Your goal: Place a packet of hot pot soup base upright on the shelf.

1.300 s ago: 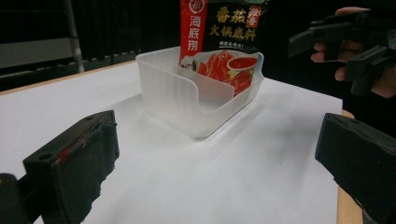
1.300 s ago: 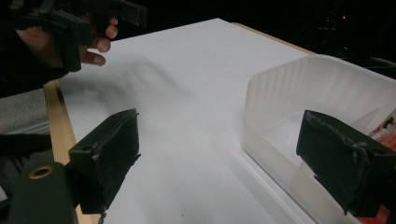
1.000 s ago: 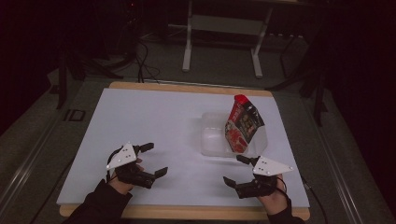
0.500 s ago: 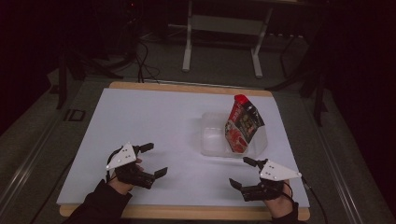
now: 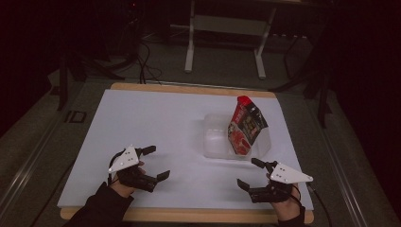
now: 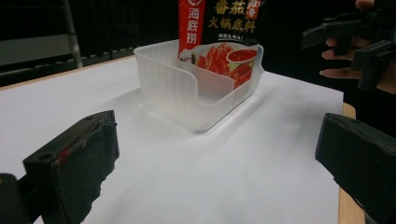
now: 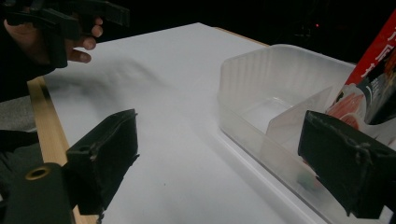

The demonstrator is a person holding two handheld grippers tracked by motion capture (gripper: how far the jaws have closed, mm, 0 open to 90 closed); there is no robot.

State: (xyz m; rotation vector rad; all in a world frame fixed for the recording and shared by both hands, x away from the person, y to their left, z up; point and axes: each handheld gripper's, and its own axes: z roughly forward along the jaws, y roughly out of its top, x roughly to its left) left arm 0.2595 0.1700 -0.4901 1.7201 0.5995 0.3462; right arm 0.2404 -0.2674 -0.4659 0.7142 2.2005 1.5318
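dim room, dark all round; only the white table (image 5: 156,123) catches overhead light. the high view is soft and grainy. in the gripper views the close jaws are blurred, with a smeared shadow beyond the right gripper (image 7: 219,163).

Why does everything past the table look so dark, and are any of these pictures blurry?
High view: light falls on the white table, the room beyond is dim. Left gripper view: the sauce pouch reads sharp, the near jaws soft. Right gripper view: the clear plastic bin looks hazy.
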